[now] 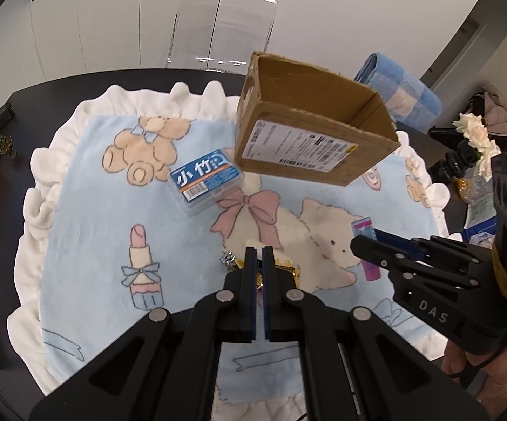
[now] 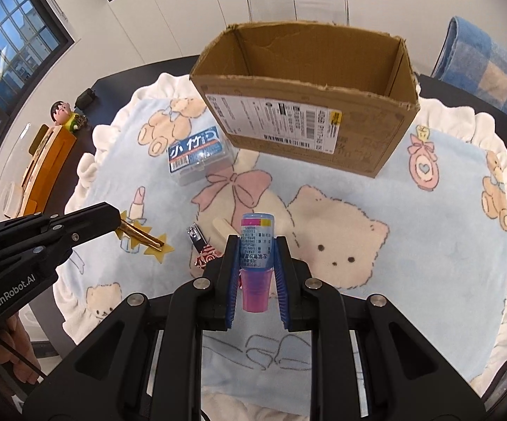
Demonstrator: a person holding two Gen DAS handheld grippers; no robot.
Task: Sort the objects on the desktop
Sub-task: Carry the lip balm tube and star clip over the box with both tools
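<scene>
My left gripper is shut on a gold hair clip with yellow stars, held low over the blue cartoon blanket. In the right wrist view that gripper comes in from the left. My right gripper is shut on a small bottle with a pink cap; the left wrist view shows this gripper and bottle at the right. An open cardboard box stands at the far side of the blanket. A blue-labelled clear plastic case lies left of the box. A nail clipper lies between the grippers.
The blanket covers a black table. A clear chair stands behind the box, a blue checked towel at the back right. A figurine and an orange box sit at the left, white flowers at the right.
</scene>
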